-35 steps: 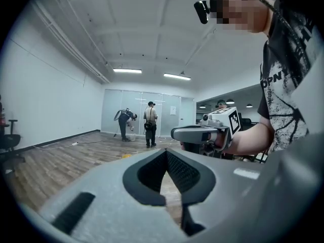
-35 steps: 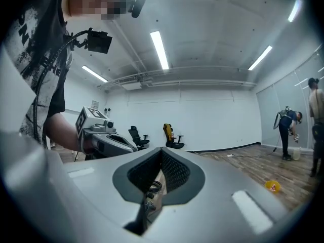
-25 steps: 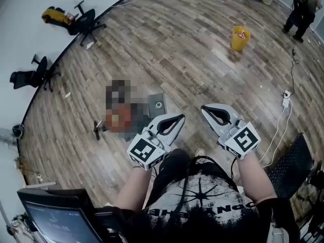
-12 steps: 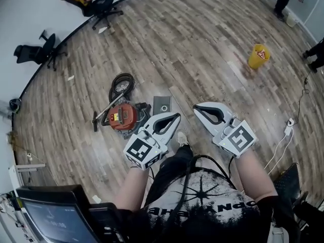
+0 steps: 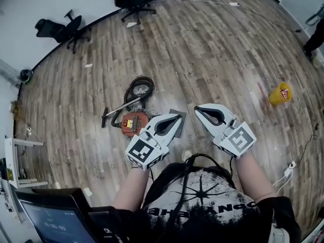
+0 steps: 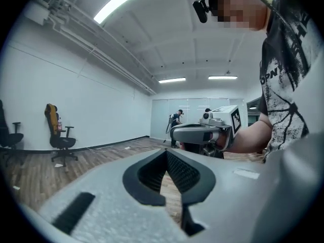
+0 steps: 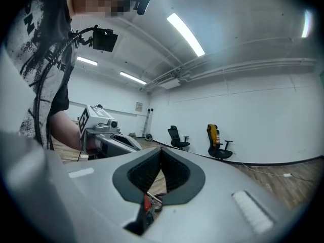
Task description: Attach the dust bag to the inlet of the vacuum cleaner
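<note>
The left gripper [image 5: 177,117] and the right gripper [image 5: 199,109] are held side by side, jaws closed on nothing. The red vacuum cleaner [image 5: 133,121] is seen on the wooden floor [image 5: 212,49], with the grey dust bag [image 5: 183,124] laid just beside it, partly hidden by the left gripper.

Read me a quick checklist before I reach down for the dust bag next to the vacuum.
1. Left claw empty: ok, jaws shut with nothing between them.
2. Right claw empty: ok, jaws shut with nothing between them.
3. Claws open for a grasp: not ok, both are shut.
4. Vacuum in sight: ok, just beyond the left claw.
5. Dust bag in sight: ok, beside the vacuum, partly hidden by the left claw.
6. Inlet free: cannot tell, too small to make out.
</note>
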